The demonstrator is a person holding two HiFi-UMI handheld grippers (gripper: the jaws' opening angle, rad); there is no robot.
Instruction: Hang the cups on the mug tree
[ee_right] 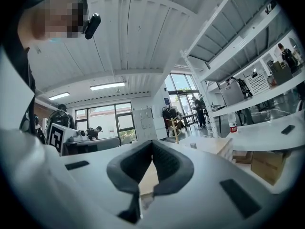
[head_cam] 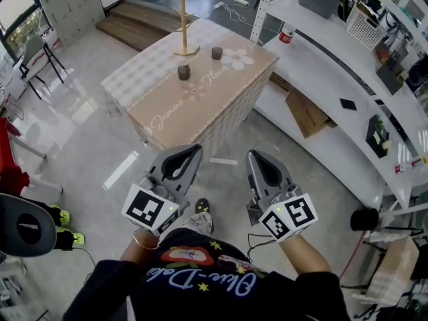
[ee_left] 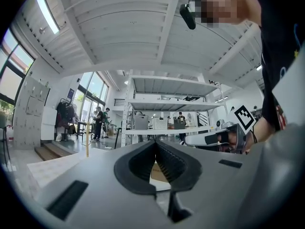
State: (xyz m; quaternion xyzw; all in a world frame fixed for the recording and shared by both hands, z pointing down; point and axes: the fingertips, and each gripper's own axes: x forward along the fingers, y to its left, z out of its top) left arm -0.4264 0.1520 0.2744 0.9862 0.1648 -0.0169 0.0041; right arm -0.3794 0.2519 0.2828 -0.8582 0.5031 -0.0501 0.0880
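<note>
Both hand-held grippers are empty, jaws pressed together at the tips. My left hand-held gripper [head_cam: 194, 148] and my right hand-held gripper [head_cam: 252, 154] point level at the desk [head_cam: 214, 116], well short of its near corner. The mug tree [head_cam: 183, 25] stands toward the far side of the desk with nothing hung on it. The front cup [head_cam: 184, 72] sits on my side of the mug tree, and the right cup [head_cam: 217, 53] sits right of the mug tree and a little nearer me than it. Neither is touched, so as I judge it the hanging has not begun. The first risk is arriving with the jaws closed like this. I would then shove a cup instead of taking it, and it could topple or slide into the mug tree. Second, the cups are small and I cannot tell from here which way their handles face, so a grip on the wrong side could leave the handle unable to meet a peg. Third, the mug tree is thin on a small base. A sideways push on a peg could tip it, and it stands close to the far edge. Last, reaching the mug tree means passing over the front cup, which a low hand-held gripper could clip.
</note>
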